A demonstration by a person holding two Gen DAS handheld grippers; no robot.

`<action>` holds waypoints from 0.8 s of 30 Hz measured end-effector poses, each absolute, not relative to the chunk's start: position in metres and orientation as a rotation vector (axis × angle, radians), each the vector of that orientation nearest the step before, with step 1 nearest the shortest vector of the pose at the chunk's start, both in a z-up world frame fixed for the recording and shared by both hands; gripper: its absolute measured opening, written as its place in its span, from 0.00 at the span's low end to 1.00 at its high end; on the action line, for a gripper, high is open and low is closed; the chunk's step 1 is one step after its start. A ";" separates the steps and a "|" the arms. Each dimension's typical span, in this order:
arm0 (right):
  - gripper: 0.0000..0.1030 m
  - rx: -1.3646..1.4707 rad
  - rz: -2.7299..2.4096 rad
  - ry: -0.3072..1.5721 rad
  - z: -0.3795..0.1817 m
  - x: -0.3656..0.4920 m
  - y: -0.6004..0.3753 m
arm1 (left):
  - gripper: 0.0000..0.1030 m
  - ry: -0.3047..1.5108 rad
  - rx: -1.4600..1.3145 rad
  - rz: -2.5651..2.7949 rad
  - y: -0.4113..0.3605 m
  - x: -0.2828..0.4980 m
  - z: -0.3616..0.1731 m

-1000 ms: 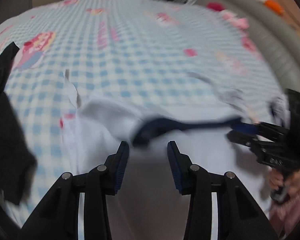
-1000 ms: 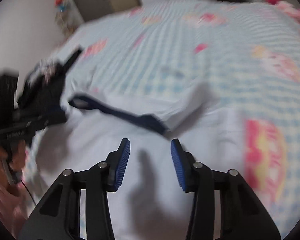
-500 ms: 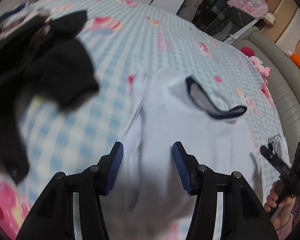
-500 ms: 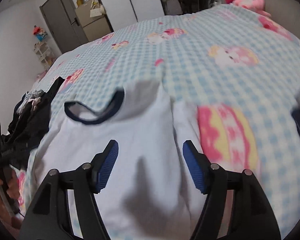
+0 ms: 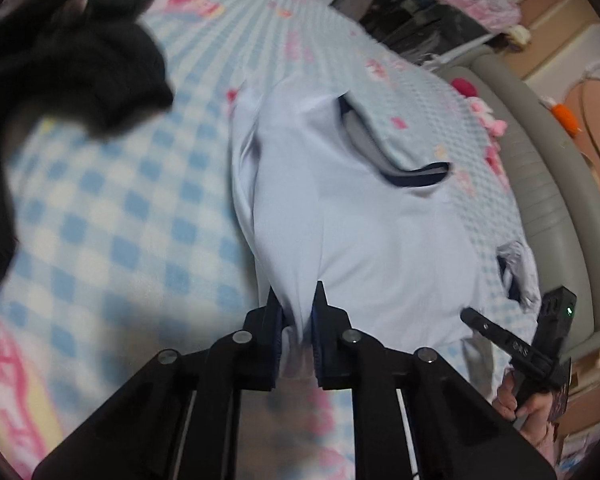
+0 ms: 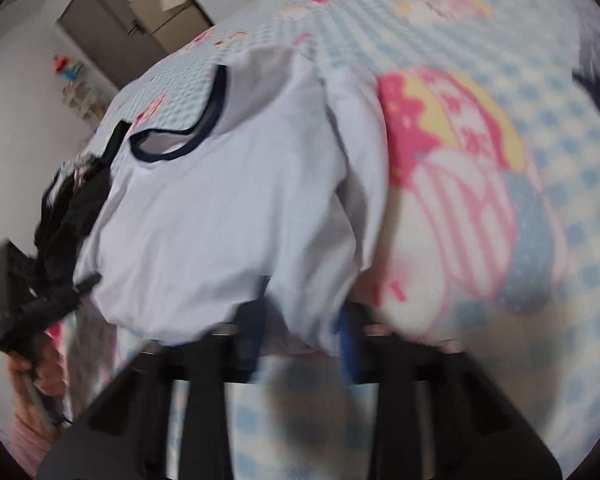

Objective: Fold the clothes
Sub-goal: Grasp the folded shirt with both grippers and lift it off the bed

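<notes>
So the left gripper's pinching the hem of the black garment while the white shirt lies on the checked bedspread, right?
Not quite. The left wrist view shows the left gripper pinching the white shirt itself; the black garment lies untouched beside it.

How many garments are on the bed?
2, perhaps more: a pale shirt held at its near hem by the left gripper, and dark clothes heaped at far left, which may hide others.
</notes>
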State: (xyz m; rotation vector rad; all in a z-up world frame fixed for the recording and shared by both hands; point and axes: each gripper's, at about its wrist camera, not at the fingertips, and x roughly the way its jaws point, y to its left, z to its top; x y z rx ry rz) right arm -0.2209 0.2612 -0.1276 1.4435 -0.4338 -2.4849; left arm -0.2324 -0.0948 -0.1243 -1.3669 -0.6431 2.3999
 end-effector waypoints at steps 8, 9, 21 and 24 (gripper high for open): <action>0.12 1.437 -2.518 -0.352 -0.093 -0.167 0.287 | 0.05 -0.475 -1.502 2.378 -0.106 -0.179 -0.112; 0.12 1.466 -2.523 -0.335 -0.094 -0.157 0.292 | 0.05 -0.484 -1.535 2.393 -0.115 -0.171 -0.117; 0.79 1.375 -2.654 -0.409 -0.078 -0.161 0.323 | 0.71 -0.748 -1.419 2.243 -0.095 -0.232 -0.139; 0.80 1.463 -2.614 -0.374 -0.101 -0.202 0.316 | 0.71 -0.698 -1.477 2.205 -0.074 -0.256 -0.158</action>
